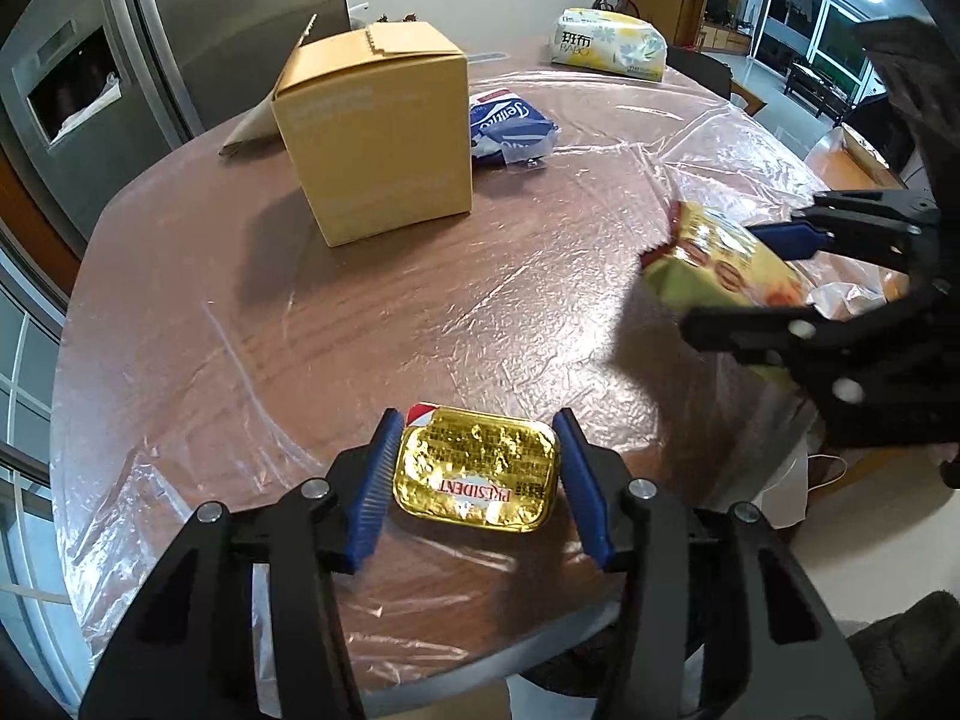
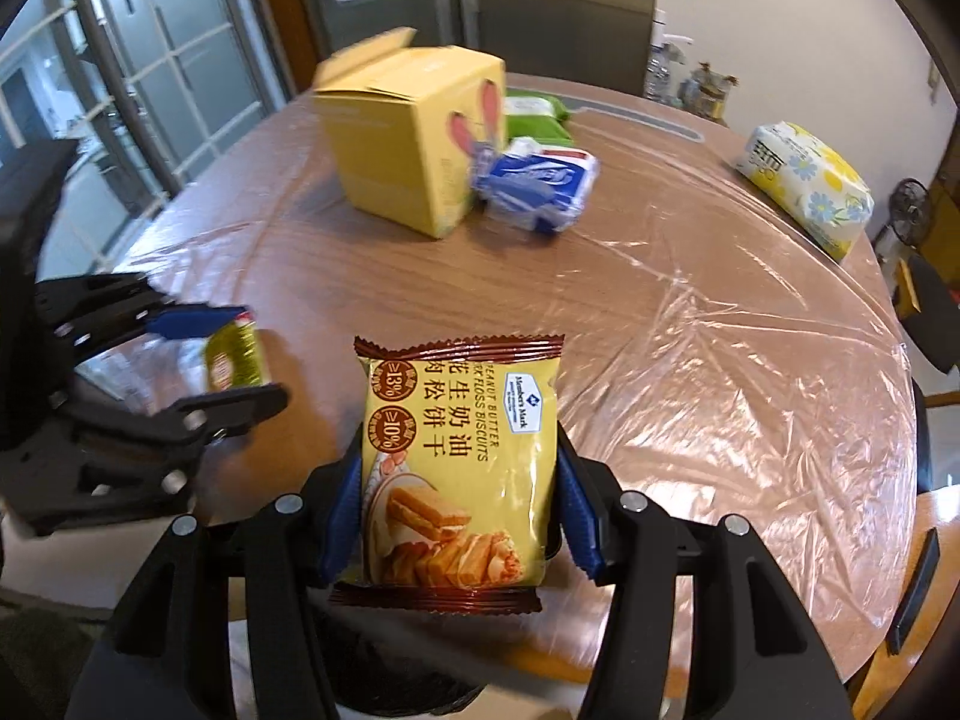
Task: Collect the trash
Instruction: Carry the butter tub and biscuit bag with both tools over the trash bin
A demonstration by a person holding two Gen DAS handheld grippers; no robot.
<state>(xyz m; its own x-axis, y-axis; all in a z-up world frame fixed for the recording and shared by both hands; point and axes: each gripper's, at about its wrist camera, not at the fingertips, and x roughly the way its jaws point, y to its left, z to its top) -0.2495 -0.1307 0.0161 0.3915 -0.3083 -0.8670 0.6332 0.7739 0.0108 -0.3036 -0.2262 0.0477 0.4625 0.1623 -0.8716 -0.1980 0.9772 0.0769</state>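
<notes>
- Your right gripper has the biscuit packet pinched across its width, jaws pressed into both side edges, packet upright and lifted off the worktop. Gripping the sides keeps the flat pack from folding.
- Packet sits out past the near edge of the worktop; something dark shows below it, maybe a bin, view too poor to say. Looks like you're carrying it to the drop.
- Your left gripper has the gold butter tub between its pads, jaws spread just wider than the tub. Left pad is at the tub's side; a thin gap seems to show on the right, so no firm pinch yet.
- Tub lies flat, foil lid up, near the front edge of the worktop, an easy straddle from above.
- The two grippers are close together on this side, so watch for a clash when you close and lift.
- Farther back: yellow carton, flap open, with a blue wrapper just beside it, and a tissue pack at the far edge. All untouched.
- Clear plastic sheet covers the worktop, so crumpled film could catch a pad.
</notes>
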